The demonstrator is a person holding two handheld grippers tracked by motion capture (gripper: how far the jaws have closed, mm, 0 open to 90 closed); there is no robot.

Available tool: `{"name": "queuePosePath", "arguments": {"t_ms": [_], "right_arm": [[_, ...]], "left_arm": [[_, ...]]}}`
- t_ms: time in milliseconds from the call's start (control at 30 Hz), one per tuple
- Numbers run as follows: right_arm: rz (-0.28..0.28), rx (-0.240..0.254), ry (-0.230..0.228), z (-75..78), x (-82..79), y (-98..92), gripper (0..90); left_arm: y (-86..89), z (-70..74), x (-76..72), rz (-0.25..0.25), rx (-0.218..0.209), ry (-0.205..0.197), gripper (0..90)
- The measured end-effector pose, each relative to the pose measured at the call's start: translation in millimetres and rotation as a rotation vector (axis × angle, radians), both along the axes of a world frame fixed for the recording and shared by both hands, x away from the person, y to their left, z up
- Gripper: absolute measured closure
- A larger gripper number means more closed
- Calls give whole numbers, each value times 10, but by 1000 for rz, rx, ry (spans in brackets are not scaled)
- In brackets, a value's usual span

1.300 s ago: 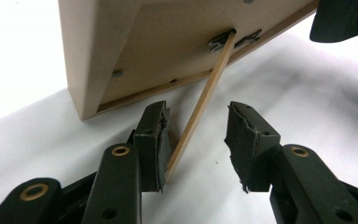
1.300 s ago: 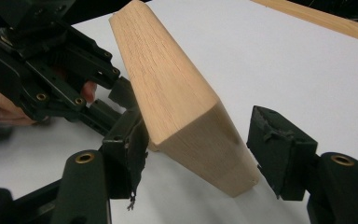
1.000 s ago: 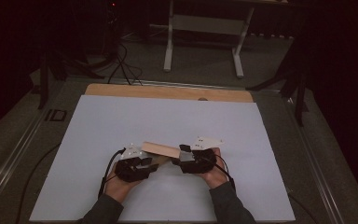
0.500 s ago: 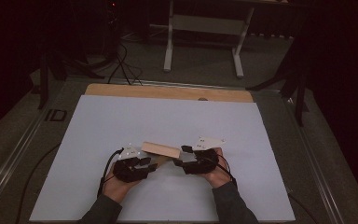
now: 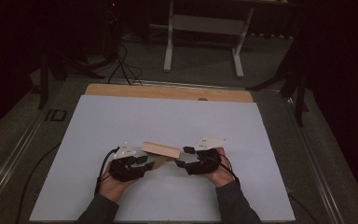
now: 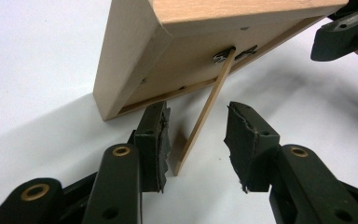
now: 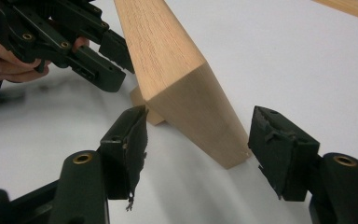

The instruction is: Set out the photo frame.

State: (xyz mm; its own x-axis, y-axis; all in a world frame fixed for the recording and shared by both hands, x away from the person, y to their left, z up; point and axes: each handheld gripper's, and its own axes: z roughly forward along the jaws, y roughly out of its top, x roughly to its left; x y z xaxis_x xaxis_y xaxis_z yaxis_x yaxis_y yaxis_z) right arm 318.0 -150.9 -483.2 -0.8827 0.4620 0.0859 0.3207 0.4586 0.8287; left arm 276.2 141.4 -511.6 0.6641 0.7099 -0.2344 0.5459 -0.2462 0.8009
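A light wooden picture frame [image 5: 161, 150] stands tilted on the white table top [image 5: 168, 116], propped by a thin fold-out strut [image 6: 205, 112] hinged to its back [image 6: 191, 56]. My left gripper [image 6: 196, 135] is open, one jaw on each side of the strut's lower end, and neither pad touches it. In the high view the left gripper [image 5: 145, 161] sits at the frame's left rear. My right gripper [image 7: 198, 140] is open too, its jaws straddling the frame's near end [image 7: 200, 107] with a gap on both sides. From above, the right gripper [image 5: 182, 157] is at the frame's right end.
A wooden strip [image 5: 168, 92] borders the table's far edge. Beyond it on the dark floor stand a white stand [image 5: 205, 28] and cables [image 5: 121, 60]. Black frame legs [image 5: 298, 88] rise at the right. White surface lies open all around the hands.
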Motion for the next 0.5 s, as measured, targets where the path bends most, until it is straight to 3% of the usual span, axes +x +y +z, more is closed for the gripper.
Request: {"name": "queuePosePath", "arguments": {"t_ms": [500], "right_arm": [[1, -26, 11, 6, 45, -119, 417]], "left_arm": [[18, 54, -15, -25, -2, -15, 661]]}}
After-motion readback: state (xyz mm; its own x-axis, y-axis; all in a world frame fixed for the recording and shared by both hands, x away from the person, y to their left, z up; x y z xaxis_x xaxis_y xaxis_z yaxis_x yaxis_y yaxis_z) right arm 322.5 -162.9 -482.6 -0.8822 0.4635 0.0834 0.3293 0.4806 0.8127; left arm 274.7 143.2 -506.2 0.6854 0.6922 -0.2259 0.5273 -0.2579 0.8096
